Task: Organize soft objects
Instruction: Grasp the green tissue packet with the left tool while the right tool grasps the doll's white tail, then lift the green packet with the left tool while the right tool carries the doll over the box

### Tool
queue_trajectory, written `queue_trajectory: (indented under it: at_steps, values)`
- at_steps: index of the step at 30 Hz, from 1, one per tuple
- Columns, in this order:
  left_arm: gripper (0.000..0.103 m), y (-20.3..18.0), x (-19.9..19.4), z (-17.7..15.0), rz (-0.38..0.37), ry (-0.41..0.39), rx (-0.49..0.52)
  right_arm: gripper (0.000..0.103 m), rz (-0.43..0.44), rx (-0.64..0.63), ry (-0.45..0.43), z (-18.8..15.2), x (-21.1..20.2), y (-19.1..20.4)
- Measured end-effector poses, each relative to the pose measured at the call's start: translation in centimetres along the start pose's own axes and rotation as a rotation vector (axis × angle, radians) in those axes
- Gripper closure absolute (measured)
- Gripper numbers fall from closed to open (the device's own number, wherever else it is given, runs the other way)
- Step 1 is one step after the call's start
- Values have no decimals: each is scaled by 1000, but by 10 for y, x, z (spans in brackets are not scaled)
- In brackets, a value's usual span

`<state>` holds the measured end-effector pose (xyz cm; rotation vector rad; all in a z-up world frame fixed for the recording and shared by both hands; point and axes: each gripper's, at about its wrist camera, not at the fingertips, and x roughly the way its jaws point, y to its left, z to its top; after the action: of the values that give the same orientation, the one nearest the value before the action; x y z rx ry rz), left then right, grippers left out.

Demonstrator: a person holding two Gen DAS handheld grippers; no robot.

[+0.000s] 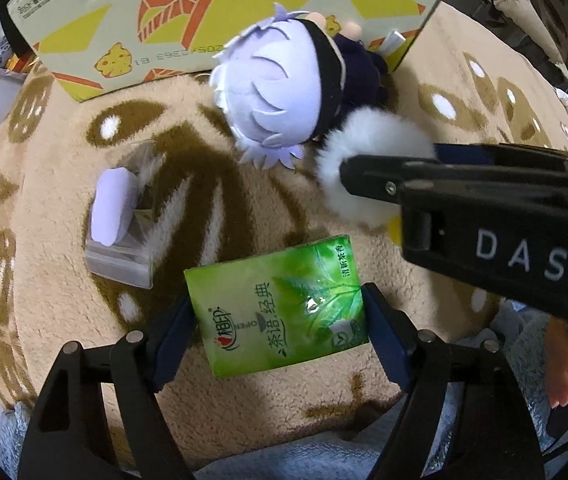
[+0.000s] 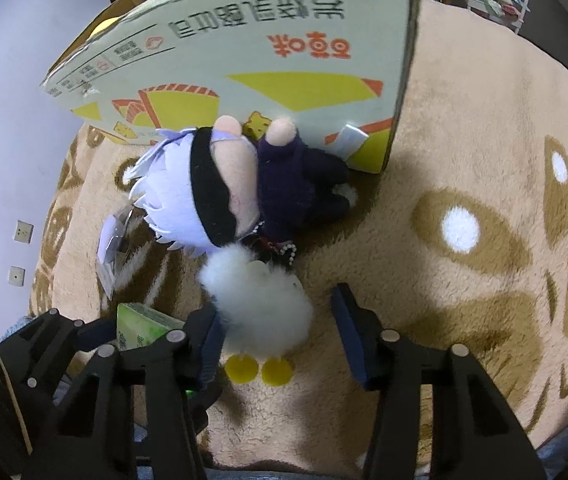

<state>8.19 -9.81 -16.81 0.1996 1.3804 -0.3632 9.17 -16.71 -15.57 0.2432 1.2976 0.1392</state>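
Note:
A green tissue pack (image 1: 280,312) lies on the beige patterned blanket (image 1: 64,184), and my left gripper (image 1: 280,328) is shut on it, a pad against each long side. A white fluffy toy (image 2: 260,304) with yellow feet sits between the fingers of my right gripper (image 2: 276,336). The left finger touches its fur, while the right finger (image 2: 347,332) stands clear, so the jaws are open. A plush doll (image 2: 204,192) with lilac hair and dark clothes lies just beyond. In the left wrist view the right gripper (image 1: 391,160) covers part of the fluffy toy (image 1: 371,136).
A printed cardboard box (image 2: 264,60) lies on its side behind the doll. A clear plastic bag (image 1: 116,208) with a lilac item rests left of the tissue pack. A person's bare foot (image 1: 561,360) and blue fleece show at the lower right. Open blanket (image 2: 443,140) stretches to the right.

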Motion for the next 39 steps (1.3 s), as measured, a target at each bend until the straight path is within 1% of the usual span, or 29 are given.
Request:
queue_trajectory:
  at_steps: [2,3,5,6,9,14,21,24,28,34,36,38,39]
  values:
    - [24,3,0,0,6,-3,-5,56,-6,-6,2,0,1,3]
    - [24,1,-1,-2,7,-4,-5,59,-9,-8,3,0,1,3]
    - [24,2,-2,-3,12,-7,-7,68,-5,-13,2,0,1,6]
    - [24,-3,-5,-5,15,-9,-7,69,-4,-20,1,0,1,7]
    - [24,-5,-5,-7,19,-12,-6,70,-20,-39,-3,-1,2,12]
    - [24,-3,-12,-7,45,-30,-3,70,-4,-23,-13,-3,1,12]
    - [24,-6,-29,-11,77,-73,3,70,-30,-42,-73,-7,-15,13]
    - [24,-10,-45,-13,101,-112,20,70,-30,-35,-112,-8,-24,12]
    - [24,-19,-67,-22,166,-184,51,70,-19,-22,-148,-10,-36,9]
    - [24,-21,-92,-27,174,-260,36,70,0,2,-214,-13,-58,1]
    - [24,-20,-102,-28,195,-302,37,70,3,6,-247,-13,-67,1]
    - [25,-19,-113,-27,229,-365,48,70,6,8,-280,-13,-76,2]
    - [25,-18,-115,-26,230,-380,51,70,10,8,-298,-14,-81,1]
